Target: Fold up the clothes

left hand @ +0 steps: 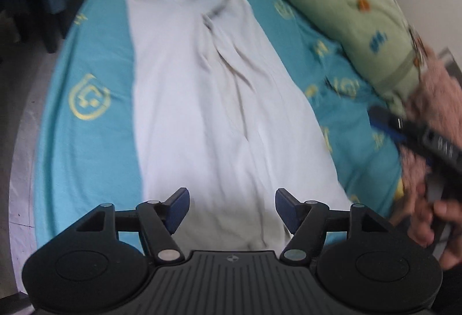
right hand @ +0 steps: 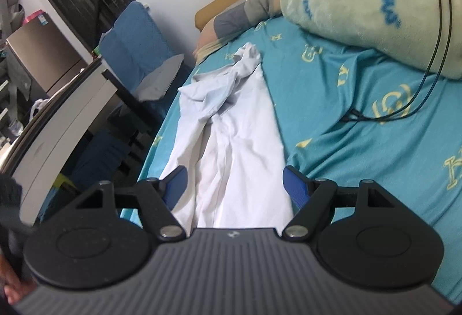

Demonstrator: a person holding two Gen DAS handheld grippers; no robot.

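Note:
A white garment (left hand: 208, 101) lies stretched lengthwise on the teal bed sheet (left hand: 86, 141), creased down its middle, with a bunched end at the far side. My left gripper (left hand: 232, 209) is open and empty, just above the garment's near end. My right gripper (right hand: 234, 185) is also open and empty, over the near end of the same garment (right hand: 236, 147). In the left wrist view the right gripper's black body and the hand holding it (left hand: 427, 159) show blurred at the right edge.
A light green patterned blanket (left hand: 346, 14) is heaped along the bed's right side; it also shows in the right wrist view (right hand: 375, 5). A thin black cable (right hand: 410, 101) trails over the sheet (right hand: 361, 141). A white desk (right hand: 66, 118) and dark furniture stand left of the bed.

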